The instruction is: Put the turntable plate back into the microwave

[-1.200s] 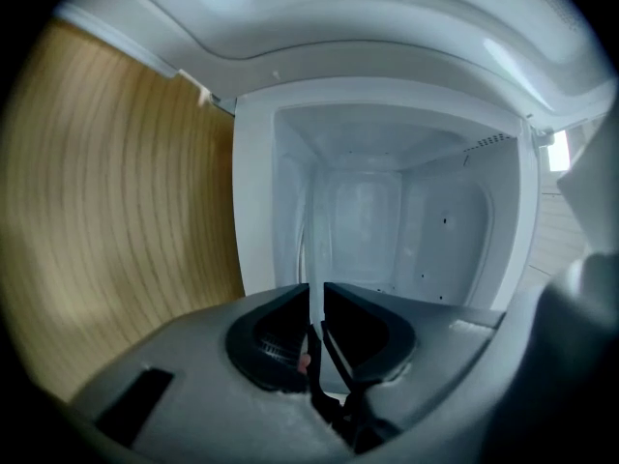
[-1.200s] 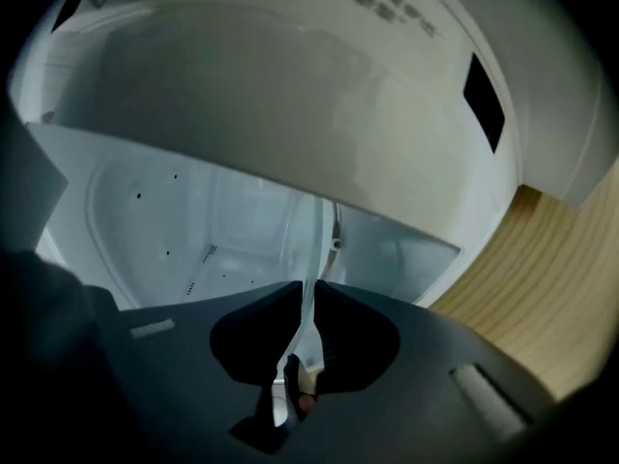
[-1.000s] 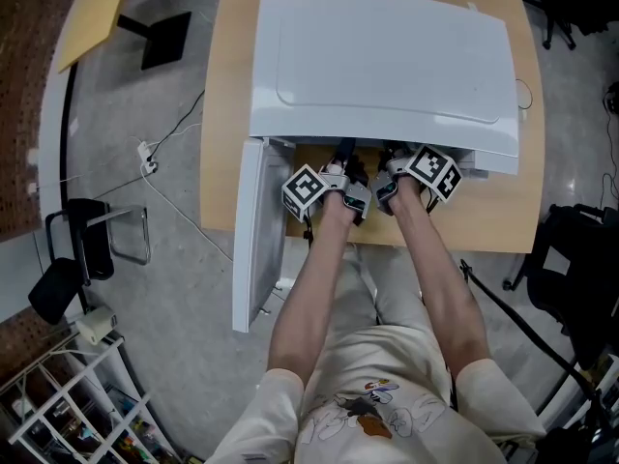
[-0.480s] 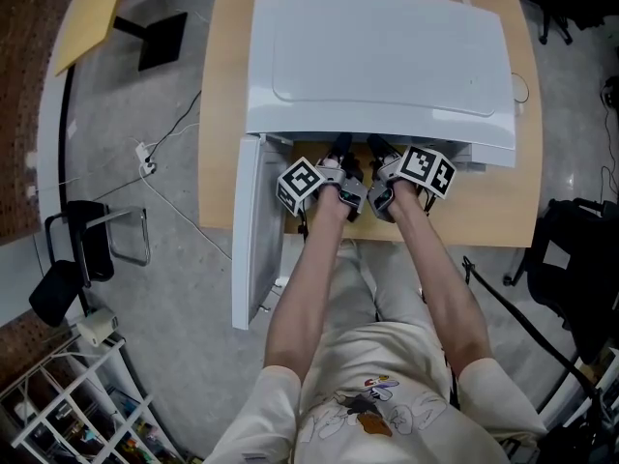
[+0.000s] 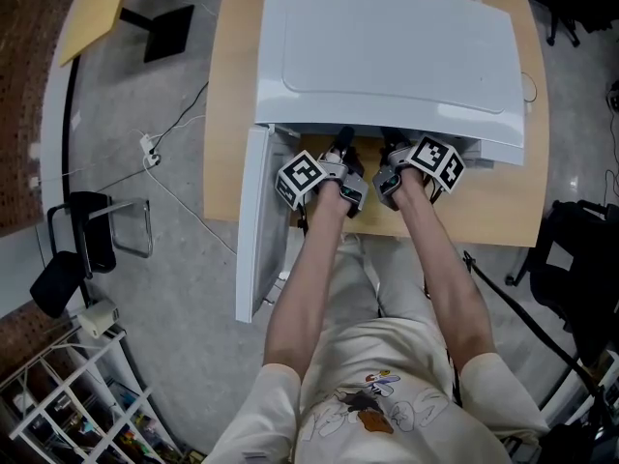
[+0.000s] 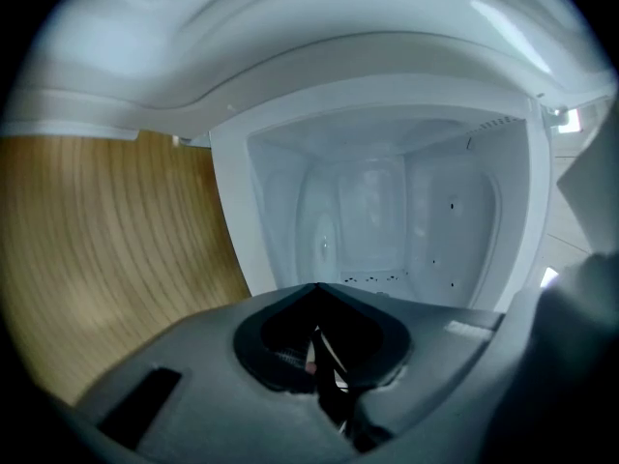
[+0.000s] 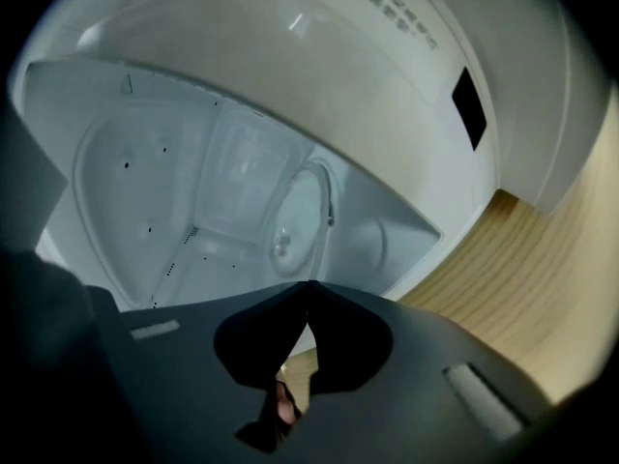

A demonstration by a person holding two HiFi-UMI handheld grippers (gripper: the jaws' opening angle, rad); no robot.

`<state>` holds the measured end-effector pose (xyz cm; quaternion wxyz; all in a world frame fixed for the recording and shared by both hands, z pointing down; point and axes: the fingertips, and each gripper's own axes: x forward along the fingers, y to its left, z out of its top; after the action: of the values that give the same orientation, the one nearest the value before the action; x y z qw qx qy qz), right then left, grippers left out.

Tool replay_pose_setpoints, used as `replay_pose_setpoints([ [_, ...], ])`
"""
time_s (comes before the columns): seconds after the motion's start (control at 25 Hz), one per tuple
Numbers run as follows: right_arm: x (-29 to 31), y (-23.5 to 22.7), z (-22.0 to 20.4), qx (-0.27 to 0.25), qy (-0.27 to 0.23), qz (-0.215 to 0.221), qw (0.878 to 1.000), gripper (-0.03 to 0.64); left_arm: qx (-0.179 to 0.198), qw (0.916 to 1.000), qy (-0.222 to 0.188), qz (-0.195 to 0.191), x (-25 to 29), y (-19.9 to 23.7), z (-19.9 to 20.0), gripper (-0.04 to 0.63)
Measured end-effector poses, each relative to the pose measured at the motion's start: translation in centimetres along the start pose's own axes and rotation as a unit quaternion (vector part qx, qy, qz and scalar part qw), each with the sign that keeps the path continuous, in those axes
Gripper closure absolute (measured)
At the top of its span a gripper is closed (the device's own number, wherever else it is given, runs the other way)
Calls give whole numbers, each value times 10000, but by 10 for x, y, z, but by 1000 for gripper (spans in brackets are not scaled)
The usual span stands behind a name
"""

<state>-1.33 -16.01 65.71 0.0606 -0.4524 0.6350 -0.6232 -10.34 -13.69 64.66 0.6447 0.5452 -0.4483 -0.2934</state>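
Grey left claw point(image 6: 315, 290): clenched on nothing; its jaws have just closed tip to tip at the mouth of the cavity point(image 6: 387, 211).
Grey right claw point(image 7: 309, 288): likewise clenched and bare, just beside the left one at the opening.
Pale turntable plate point(image 7: 298, 211): a glassy disc lying on the cavity floor, well beyond both claws. Whether it sits true on its hub cannot be told.
Risk, seating: if the plate rests off its hub it would likely rock or stall. With both claws shut, neither can nudge it without reopening.
Risk, withdrawal: both claws are close under the front frame of the microwave point(image 5: 387, 56). A careless pull back could clip it and jolt the plate loose.
White door point(image 5: 256, 220): swung wide at the person's left, reaching past the edge of the worktop point(image 5: 484, 211). A bump from a knee or forearm could shove the microwave.
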Motion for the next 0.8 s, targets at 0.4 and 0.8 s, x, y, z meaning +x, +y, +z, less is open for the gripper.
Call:
replay_pose_setpoints([
  [0.4,-1,-1,1,-31,3,9,10000,611,-74,10000,21,41,-3,5,-1,601],
  [0.8,-55,28,-19,-1456,316,229,9886,610,1501,9867,554,271,-33,-19,-30,597],
])
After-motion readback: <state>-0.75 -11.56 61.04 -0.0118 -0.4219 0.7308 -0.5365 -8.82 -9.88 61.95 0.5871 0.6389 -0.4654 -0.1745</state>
